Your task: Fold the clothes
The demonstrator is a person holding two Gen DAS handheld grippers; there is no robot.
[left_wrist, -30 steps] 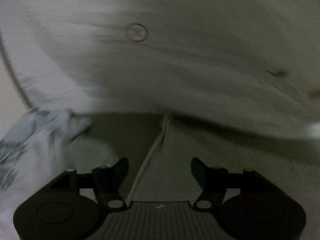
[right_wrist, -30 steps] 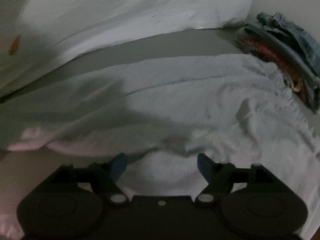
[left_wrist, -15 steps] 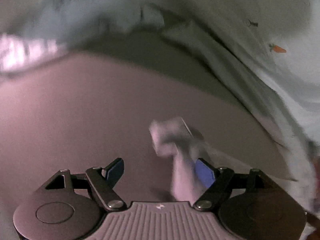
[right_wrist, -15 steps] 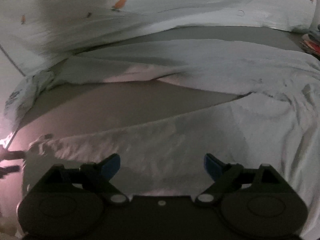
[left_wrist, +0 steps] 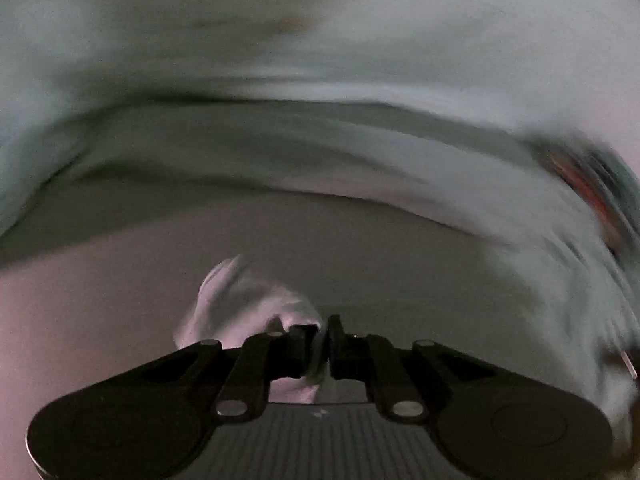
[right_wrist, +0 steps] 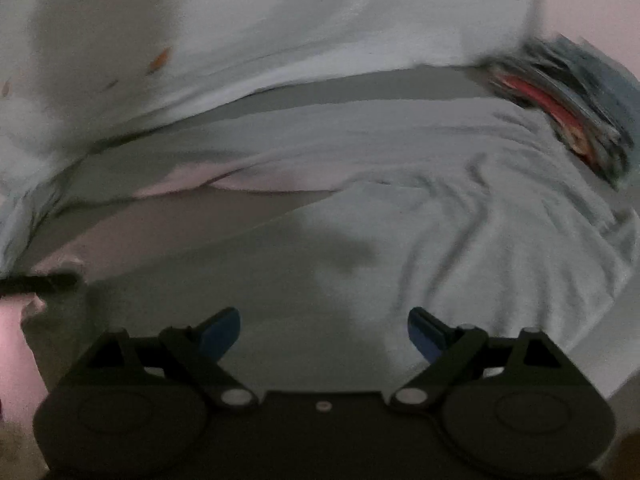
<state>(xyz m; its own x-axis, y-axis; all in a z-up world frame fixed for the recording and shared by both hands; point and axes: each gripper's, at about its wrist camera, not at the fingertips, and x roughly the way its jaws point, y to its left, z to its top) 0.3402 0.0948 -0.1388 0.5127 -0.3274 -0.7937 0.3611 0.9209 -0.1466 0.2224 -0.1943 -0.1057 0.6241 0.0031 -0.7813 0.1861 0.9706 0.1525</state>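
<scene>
Now the left gripper (left_wrist: 320, 340) is pinched tight on a bunched corner of the pale white, soft cotton garment (left_wrist: 248, 300), with the cloth wadded up just ahead and to the left of its closed black fingers and a little tuft poking out below them. Beyond that claw lies a bare stretch of the smooth grey-pink surface (left_wrist: 200, 240), and further ahead a long, blurred fold of the same pale cloth runs across the view.

Over on the other side, the right gripper (right_wrist: 324, 326) stands wide apart, its blue-padded fingertips (right_wrist: 222, 330) holding nothing. It hovers above the spread body of the pale garment (right_wrist: 460, 220), which fills the area directly ahead and to the right of the claw in loose wrinkles. Far to the left of this claw, at the garment's corner, a dark fingertip of the left gripper (right_wrist: 40, 284) shows at the frame's edge. Ahead, past a strip of grey surface (right_wrist: 360, 84), rests a large white sheet dotted with small orange marks (right_wrist: 300, 12). To the far right ahead sits a blurred stack of folded clothes in red and denim blue (right_wrist: 568, 100), touching the pale garment's edge.
</scene>
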